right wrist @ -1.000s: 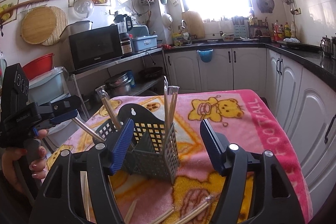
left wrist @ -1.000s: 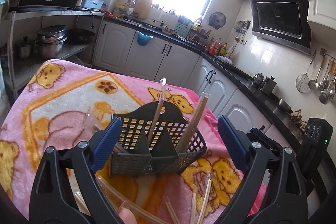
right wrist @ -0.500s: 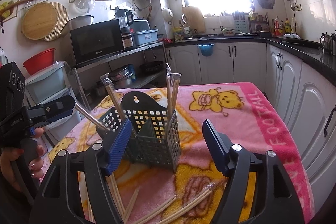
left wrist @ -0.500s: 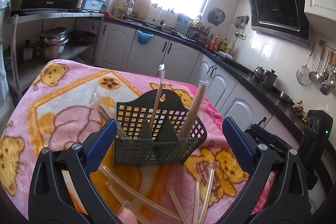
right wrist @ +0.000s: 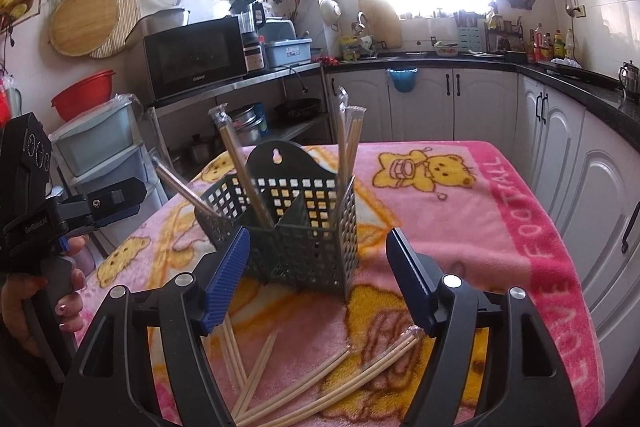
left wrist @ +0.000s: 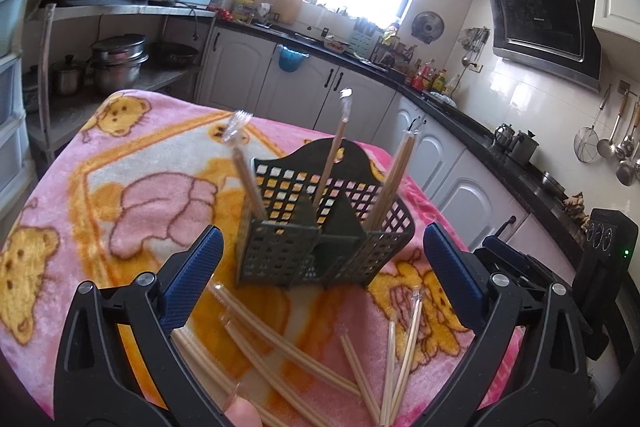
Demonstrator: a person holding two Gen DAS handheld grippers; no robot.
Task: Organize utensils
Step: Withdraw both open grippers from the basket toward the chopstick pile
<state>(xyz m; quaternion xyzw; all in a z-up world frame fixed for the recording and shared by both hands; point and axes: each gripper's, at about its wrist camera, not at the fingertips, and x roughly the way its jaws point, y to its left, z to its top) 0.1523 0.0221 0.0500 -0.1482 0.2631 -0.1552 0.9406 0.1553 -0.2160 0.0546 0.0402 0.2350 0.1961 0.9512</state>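
Lying below both spread, empty grippers — left gripper (left wrist: 320,267), right gripper (right wrist: 318,277) — loose chopsticks (right wrist: 320,379), long axes probably fanned toward caddy (right wrist: 296,227) on desk (right wrist: 460,211); right seems nearer

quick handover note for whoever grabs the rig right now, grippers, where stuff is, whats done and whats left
Left gripper: open, empty, hanging above the loose chopsticks.
Right gripper: open, empty, just in front of the caddy.
Dark mesh caddy stands upright on the pink bear blanket.
Done: three wrapped chopstick packs stand in the caddy, left, middle, right.
Left: several wrapped chopsticks lie loose on the blanket in front of the caddy; pick them up and slot them in.
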